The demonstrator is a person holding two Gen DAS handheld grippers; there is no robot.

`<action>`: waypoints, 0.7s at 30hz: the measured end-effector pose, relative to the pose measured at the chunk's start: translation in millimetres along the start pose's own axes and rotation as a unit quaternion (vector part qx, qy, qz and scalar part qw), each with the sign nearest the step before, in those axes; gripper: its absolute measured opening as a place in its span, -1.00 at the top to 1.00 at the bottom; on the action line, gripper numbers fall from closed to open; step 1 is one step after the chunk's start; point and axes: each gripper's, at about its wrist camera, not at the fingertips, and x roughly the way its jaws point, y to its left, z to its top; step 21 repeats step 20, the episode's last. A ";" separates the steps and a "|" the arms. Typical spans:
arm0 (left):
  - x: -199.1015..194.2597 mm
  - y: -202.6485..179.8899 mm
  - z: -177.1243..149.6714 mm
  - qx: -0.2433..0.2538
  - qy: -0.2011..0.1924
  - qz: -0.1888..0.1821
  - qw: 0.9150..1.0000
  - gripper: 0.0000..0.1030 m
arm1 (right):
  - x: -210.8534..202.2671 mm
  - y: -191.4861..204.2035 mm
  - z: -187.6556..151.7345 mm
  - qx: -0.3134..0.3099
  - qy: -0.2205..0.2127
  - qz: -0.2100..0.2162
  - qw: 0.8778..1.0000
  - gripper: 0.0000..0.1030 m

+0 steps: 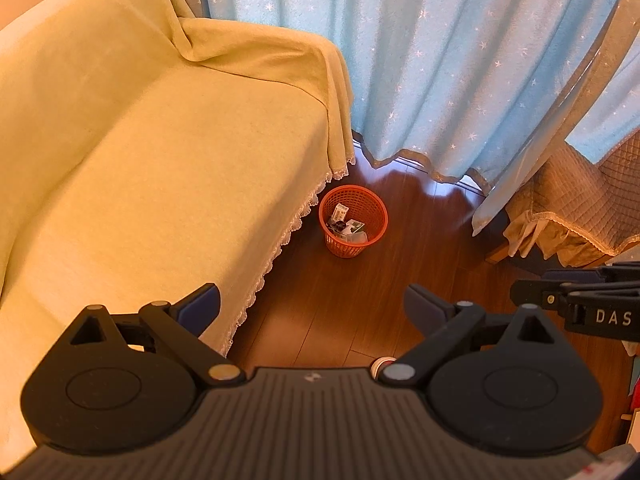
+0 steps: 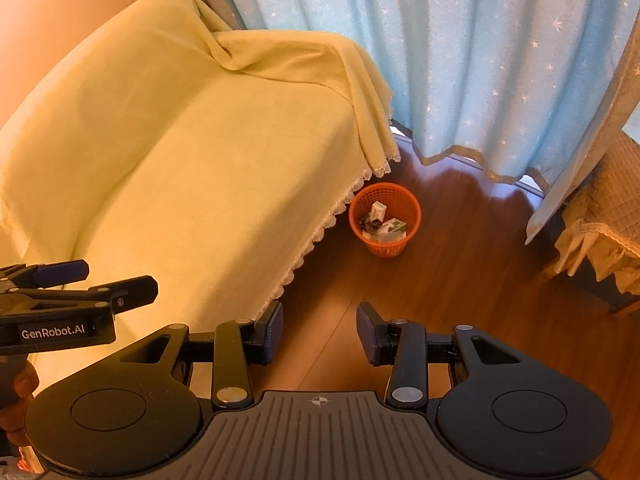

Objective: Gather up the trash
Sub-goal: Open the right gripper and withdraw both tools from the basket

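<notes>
Hovering above yellow cloth-covered sofa (image 1: pixel 140 168) at left: left gripper (image 1: pixel 312 308), jaws spread wide, nothing held. Sitting on brown wood floor (image 2: pixel 460 272), just beside sofa's lace hem, below pale blue star-print curtain (image 1: pixel 460 60): orange mesh plastic wastebasket (image 2: pixel 385 220), small cartons and wrappers inside. Right gripper (image 2: pixel 320 330) parted, empty, over floor.

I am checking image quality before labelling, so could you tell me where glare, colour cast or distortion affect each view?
Left wrist view: glare on the wooden floor below the blue curtain, a warm yellow cast on the sofa cover, fisheye bending at the edges. Right wrist view: the same cast, milder floor glare; the orange basket stays sharp.
</notes>
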 end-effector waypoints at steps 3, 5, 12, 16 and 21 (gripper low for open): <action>-0.2 0.4 -0.8 0.000 0.001 -0.001 1.000 -0.88 | -0.8 0.8 0.3 -0.001 -0.001 0.000 1.000 0.26; -0.3 0.5 -1.1 0.002 0.001 0.000 1.000 -0.88 | -0.2 0.9 -0.8 -0.002 0.000 0.001 1.000 0.26; -0.1 -0.6 -1.4 0.004 0.001 -0.002 1.000 -0.88 | -1.7 -0.6 -0.6 -0.004 -0.001 0.003 1.000 0.26; -0.1 -2.4 -4.0 0.007 -0.004 -0.006 1.000 -0.88 | -2.3 0.4 -2.5 -0.003 -0.001 0.002 1.000 0.26; -0.4 -6.1 -4.7 0.012 -0.006 -0.008 1.000 -0.88 | -3.5 -0.6 -2.2 -0.002 -0.001 0.001 1.000 0.26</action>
